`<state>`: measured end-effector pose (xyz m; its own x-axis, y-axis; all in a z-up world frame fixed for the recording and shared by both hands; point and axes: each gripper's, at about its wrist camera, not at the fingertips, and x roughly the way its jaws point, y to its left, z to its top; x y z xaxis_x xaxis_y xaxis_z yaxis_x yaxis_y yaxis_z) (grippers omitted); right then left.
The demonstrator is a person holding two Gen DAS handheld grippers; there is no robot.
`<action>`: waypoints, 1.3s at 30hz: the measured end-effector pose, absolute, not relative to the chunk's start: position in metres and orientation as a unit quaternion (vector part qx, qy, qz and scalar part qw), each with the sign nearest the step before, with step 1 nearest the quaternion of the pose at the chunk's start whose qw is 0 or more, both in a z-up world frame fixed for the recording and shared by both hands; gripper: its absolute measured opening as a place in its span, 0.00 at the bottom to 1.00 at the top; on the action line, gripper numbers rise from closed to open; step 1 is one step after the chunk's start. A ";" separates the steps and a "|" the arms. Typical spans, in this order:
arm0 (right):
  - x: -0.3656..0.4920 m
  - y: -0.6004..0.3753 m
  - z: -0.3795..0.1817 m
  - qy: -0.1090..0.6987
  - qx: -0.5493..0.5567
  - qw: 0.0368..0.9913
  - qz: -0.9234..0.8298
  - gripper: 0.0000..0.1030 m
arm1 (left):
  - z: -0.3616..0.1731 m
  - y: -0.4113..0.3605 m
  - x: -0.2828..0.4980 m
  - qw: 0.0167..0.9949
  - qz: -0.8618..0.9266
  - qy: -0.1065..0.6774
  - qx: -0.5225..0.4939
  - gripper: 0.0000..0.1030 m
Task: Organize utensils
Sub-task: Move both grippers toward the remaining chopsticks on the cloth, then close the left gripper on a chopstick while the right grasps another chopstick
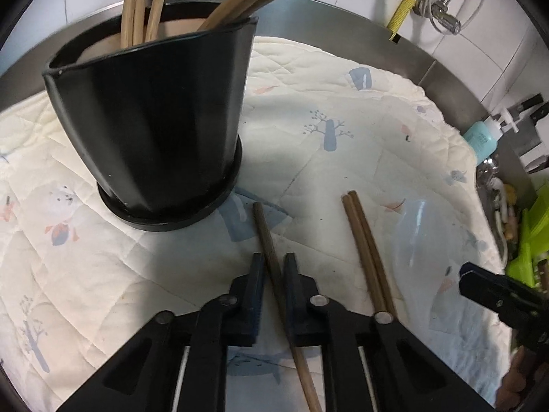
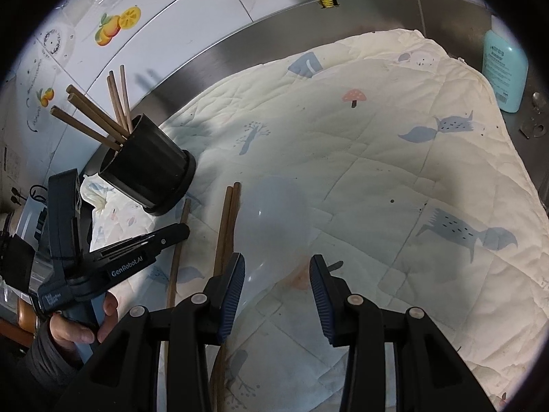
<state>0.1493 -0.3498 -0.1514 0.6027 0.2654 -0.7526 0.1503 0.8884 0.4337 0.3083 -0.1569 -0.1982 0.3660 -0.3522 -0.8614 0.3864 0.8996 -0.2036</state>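
Left fingers [image 1: 273, 267] pinched down on a single chopstick [image 1: 266, 237], pads on both sides of it, stick lying on the quilt [image 1: 343, 110]. I can't tell if it's lifted off the cloth yet. Looks like the grab step of a pick.

Just right of my left fingers: a pair of chopsticks [image 1: 363, 243] lying side by side, touching each other, loose on the quilt. Beyond and left of the fingers: the black holder [image 1: 151, 120], upright, several chopsticks [image 1: 140, 3] already standing in it.

Right fingers [image 2: 277, 276] held at a middling gap, nothing gripped. A clear plastic spoon [image 2: 274, 213], hard to make out, lies on the quilt under and between them; pads don't look to be pressing on it. The pair sits just left of these fingers; the holder is further out, up and left.

Progress, my read: past halfway. Bunch in the holder, three sticks plus the spoon still out. Left to do: lift this one, drop it in the holder, repeat for the pair, then deal with the spoon.

Steel worktop [image 2: 343, 10] rims the quilt; blue bottle [image 2: 504, 68] far right, not involved.
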 end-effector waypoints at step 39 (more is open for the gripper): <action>0.136 -0.362 -0.096 0.354 0.238 0.903 0.044 0.05 | -0.024 -0.046 0.254 0.911 -0.215 0.343 -0.083 0.06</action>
<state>0.1361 -0.3616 -0.0961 0.7462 0.2479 -0.6179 0.0891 0.8825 0.4617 0.2543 -0.0455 -0.0245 0.6722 -0.4490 -0.5886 0.3353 0.8935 -0.2987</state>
